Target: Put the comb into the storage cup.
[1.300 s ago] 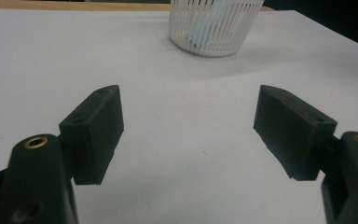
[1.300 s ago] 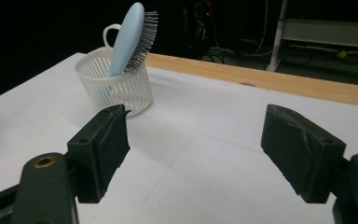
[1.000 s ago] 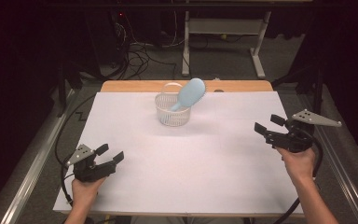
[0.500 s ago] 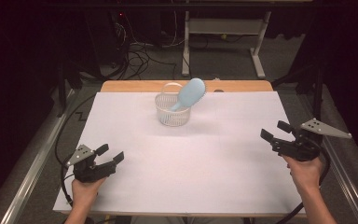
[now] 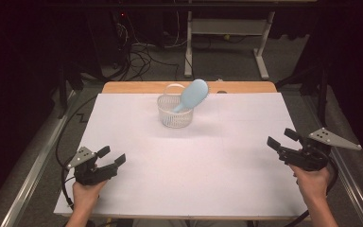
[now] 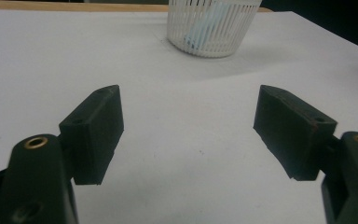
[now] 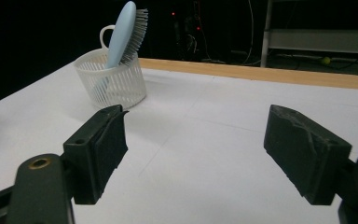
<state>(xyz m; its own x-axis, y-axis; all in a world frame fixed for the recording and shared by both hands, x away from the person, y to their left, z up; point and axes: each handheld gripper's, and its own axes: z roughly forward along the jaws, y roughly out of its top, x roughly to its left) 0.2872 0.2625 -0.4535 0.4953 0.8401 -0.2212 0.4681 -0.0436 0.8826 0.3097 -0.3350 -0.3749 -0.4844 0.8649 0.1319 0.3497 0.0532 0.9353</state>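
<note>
1. Hairbrush [image 5: 192,96] stands handle-down in white basket [image 5: 175,112], 12 o'clock on table [image 5: 217,165].
2. Right gripper [image 5: 282,140] has drawn back toward 4 o'clock; jaws wide apart, empty.
3. Left gripper [image 5: 111,156] unmoved at 7 o'clock, spread, empty.
4. Judgement: placement looks finished.

A darkened lab: a white-covered table [image 5: 189,156], tangled floor cables [image 5: 142,59] and a metal stand frame [image 5: 227,33] mark a recording rig.

A white sheet [image 5: 208,161] covers the tabletop [image 5: 137,87], leaving a strip of bare wood along the tabletop's far edge. Beyond that edge, tangled cables [image 5: 142,59] lie on the floor beside a pale metal frame [image 5: 224,28].
</note>
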